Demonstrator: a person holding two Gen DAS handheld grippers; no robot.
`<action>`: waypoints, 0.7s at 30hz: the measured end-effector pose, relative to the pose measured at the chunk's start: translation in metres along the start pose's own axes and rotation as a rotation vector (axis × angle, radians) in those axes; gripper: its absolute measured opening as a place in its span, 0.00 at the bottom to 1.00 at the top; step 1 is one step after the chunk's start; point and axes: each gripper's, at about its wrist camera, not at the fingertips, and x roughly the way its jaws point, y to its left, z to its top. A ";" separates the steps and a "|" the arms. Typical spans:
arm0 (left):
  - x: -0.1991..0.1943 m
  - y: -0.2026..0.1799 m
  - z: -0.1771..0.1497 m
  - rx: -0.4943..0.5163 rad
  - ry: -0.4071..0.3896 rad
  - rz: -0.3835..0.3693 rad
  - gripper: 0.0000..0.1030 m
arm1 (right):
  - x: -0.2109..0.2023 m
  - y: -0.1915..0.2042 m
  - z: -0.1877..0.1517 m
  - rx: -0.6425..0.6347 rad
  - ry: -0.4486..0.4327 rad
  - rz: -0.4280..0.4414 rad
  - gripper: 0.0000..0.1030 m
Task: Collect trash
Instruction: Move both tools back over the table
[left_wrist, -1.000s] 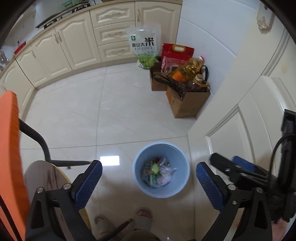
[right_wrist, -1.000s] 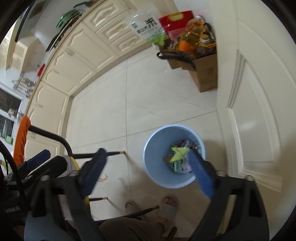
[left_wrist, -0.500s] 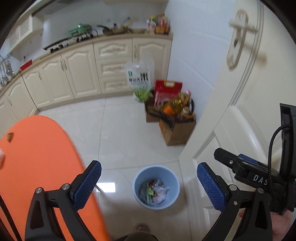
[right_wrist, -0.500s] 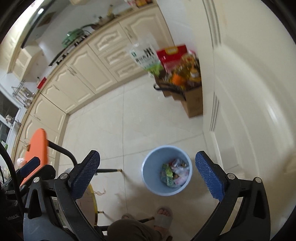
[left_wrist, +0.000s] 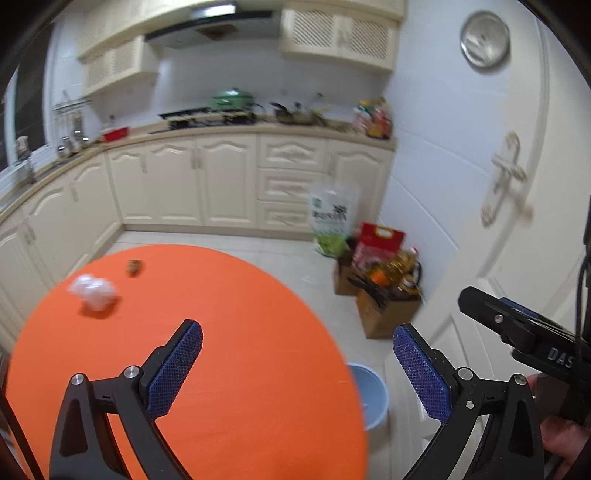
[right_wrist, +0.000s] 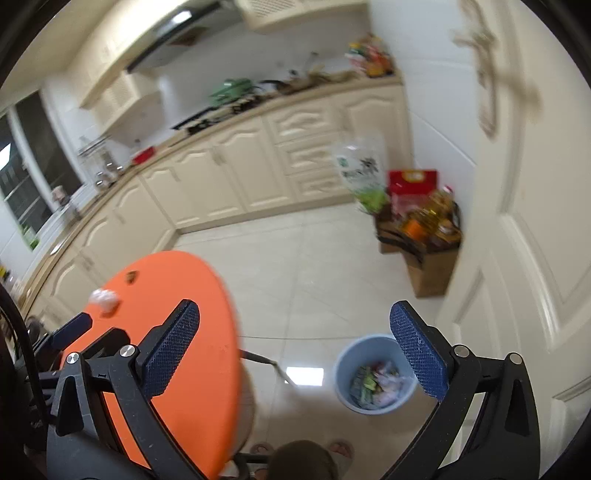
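Note:
A crumpled white paper ball (left_wrist: 92, 291) and a small brown scrap (left_wrist: 133, 267) lie on the far left of the round orange table (left_wrist: 240, 332). Both show in the right wrist view too: the paper ball (right_wrist: 104, 300) and the scrap (right_wrist: 131, 275) on the table (right_wrist: 207, 332). The light blue trash bin (right_wrist: 373, 373) stands on the floor to the table's right, holding wrappers; in the left wrist view the bin (left_wrist: 369, 391) is half hidden by the table edge. My left gripper (left_wrist: 297, 365) is open and empty over the table. My right gripper (right_wrist: 295, 349) is open and empty above the floor.
A white door (left_wrist: 517, 240) stands at the right. Cardboard boxes with oil bottles and bags (right_wrist: 424, 229) sit on the floor by the wall. Cream kitchen cabinets (left_wrist: 221, 181) run along the back. The person's feet (right_wrist: 340, 448) are near the bin.
Both grippers have risen and tilted up from the bin. The orange tabletop with the paper ball and scrap has come into view.

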 end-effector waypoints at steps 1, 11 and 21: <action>-0.009 0.008 -0.003 -0.012 -0.013 0.011 0.99 | -0.002 0.012 0.000 -0.017 -0.007 0.011 1.00; -0.103 0.075 -0.053 -0.139 -0.126 0.126 0.99 | -0.030 0.136 -0.010 -0.207 -0.074 0.100 1.00; -0.170 0.085 -0.111 -0.223 -0.262 0.281 0.99 | -0.054 0.227 -0.028 -0.356 -0.163 0.189 1.00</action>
